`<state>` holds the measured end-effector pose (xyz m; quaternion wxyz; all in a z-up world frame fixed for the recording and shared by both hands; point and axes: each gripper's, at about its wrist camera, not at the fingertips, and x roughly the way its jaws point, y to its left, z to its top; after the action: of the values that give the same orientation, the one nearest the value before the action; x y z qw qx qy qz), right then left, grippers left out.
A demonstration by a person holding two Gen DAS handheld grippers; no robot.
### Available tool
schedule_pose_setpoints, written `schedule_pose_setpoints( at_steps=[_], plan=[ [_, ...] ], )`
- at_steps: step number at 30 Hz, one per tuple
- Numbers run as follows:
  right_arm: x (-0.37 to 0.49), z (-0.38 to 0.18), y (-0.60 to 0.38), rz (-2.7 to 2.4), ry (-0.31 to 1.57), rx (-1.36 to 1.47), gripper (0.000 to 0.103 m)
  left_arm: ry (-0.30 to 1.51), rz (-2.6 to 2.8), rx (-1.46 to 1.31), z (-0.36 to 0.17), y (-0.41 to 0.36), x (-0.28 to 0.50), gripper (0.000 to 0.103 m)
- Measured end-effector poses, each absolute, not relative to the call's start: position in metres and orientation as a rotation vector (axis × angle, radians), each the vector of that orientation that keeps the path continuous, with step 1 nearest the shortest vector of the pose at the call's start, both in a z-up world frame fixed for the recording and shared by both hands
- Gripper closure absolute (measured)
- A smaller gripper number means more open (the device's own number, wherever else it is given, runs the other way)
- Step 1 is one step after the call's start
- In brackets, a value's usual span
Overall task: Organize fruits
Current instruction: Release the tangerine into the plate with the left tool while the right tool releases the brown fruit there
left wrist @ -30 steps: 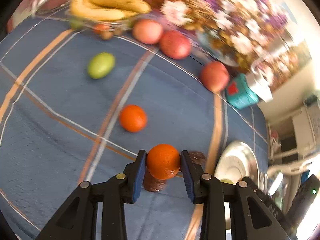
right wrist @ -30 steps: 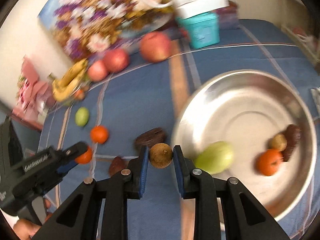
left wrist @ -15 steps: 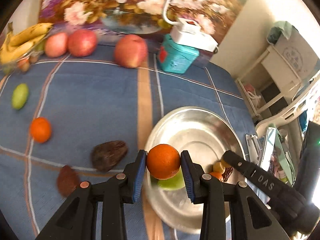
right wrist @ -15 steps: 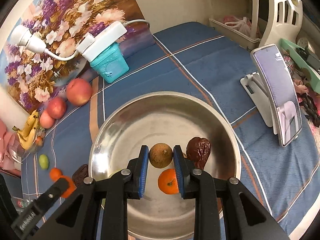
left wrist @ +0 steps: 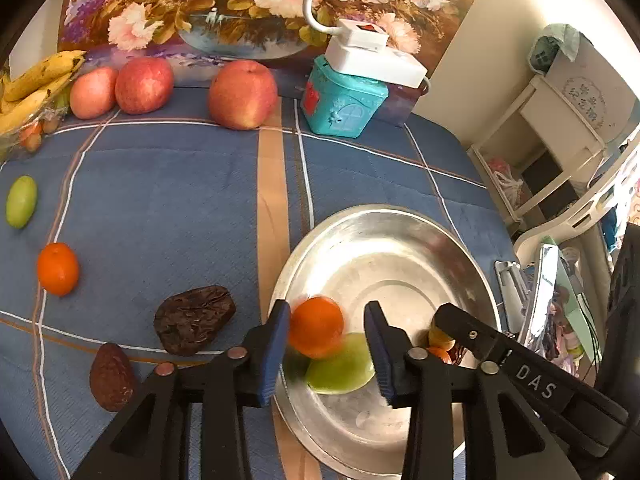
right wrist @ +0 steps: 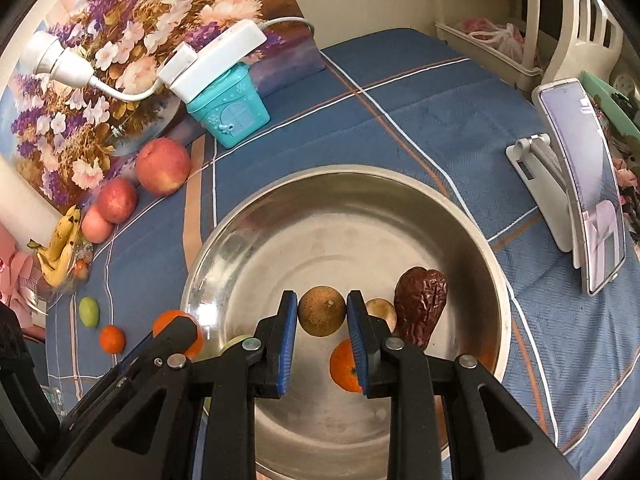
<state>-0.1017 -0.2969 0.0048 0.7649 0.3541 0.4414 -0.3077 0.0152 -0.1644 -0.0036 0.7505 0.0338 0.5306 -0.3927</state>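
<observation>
Landmark for this report: the round, shallow stainless-steel bowl on the blue plaid cloth.

Left gripper: its tongs are parting. The small round orange mandarin sits blurred between the blue pads, touching the left-hand one at most and clear of the other, directly above the bowl's near-left inner slope. Judgement: it is being released and will fall straight into the bowl, onto or beside the smooth green oval fruit lying below it.

Right gripper: tongs clamped on a dull brown, rough-skinned round fruit, held over the bowl's floor near its centre. Beneath and beside it lie a second orange mandarin, a pale brown round fruit and a wrinkled dark red dried date, its long axis roughly upright in the right wrist view, leaning on the bowl's right inner wall. Judgement: this fruit needs only a release; the drop point is crowded, so it may roll.

Outside the bowl, on its left: two more wrinkled dark dates, close by; further out another mandarin and a green oval fruit. The left hand is the nearer to these.
</observation>
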Motion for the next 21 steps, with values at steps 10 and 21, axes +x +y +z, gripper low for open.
schedule_pose_setpoints(
  at_steps=[10,21],
  plan=[
    [-0.099,0.005,-0.295,-0.663,0.977,0.753,0.076,1.167,-0.802,0.125,-0.001,-0.16,0.017,0.058],
    [-0.094,0.002,-0.288,-0.662,1.016,0.72,0.05,1.185,-0.538,0.227,0.0,-0.117,0.045,0.037]
  ],
)
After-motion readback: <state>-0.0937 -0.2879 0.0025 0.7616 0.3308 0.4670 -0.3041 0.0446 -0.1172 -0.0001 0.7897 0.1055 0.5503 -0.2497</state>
